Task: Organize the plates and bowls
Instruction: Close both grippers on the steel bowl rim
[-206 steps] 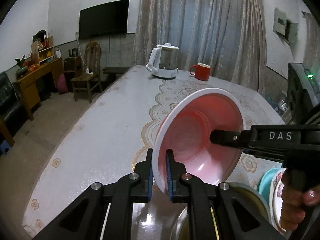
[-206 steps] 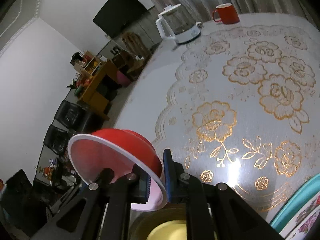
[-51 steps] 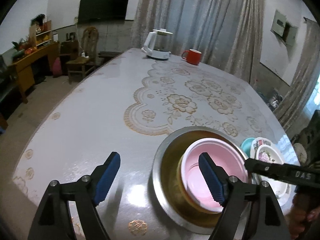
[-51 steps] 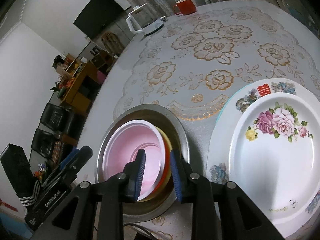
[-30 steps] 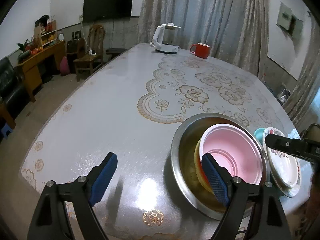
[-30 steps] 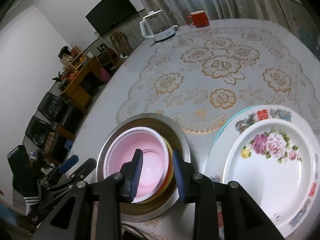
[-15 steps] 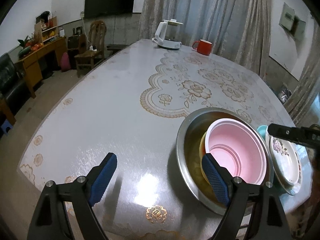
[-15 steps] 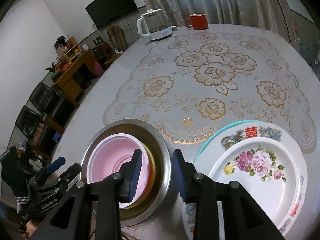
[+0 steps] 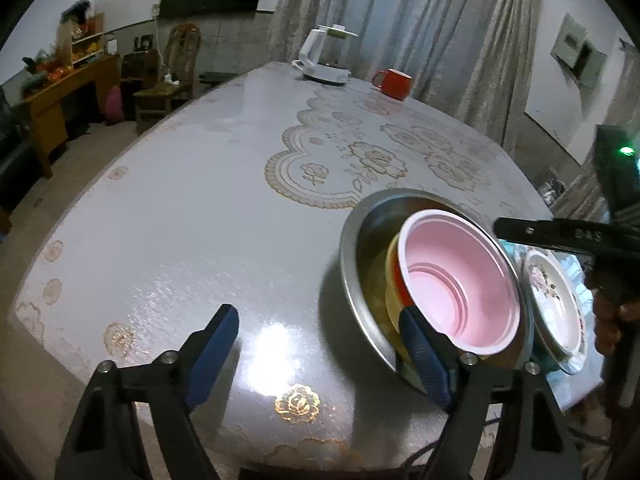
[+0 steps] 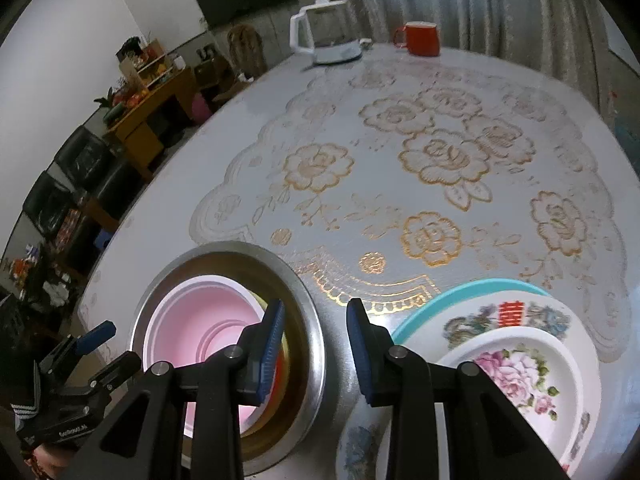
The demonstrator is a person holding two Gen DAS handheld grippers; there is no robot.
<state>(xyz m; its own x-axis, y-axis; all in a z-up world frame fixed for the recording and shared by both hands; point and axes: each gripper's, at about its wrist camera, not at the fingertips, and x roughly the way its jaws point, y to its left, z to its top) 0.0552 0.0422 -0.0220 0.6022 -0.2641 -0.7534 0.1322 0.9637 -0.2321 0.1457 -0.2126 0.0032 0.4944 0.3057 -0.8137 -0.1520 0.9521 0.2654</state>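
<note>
A pink-lined bowl [image 9: 460, 280] with a red outside sits nested in a yellow bowl, inside a wide steel basin [image 9: 356, 248] near the table's front edge. It also shows in the right wrist view [image 10: 200, 328], inside the basin [image 10: 308, 320]. Right of the basin lies a stack of floral plates [image 10: 520, 364] on a teal plate [image 10: 472, 288]. My left gripper [image 9: 320, 356] is open and empty, held above the table left of the basin. My right gripper [image 10: 316, 352] is open and empty, above the gap between basin and plates.
A white kettle [image 9: 324, 60] and a red mug [image 9: 394, 82] stand at the far end of the flower-patterned table [image 9: 180, 208]. Chairs, a wooden sideboard and a wall TV lie beyond the left edge. Curtains hang behind the table.
Both grippers have pulled back and up from the bowl stack. The right gripper's jaws have opened wider. The pink bowl stays nested in the basin.
</note>
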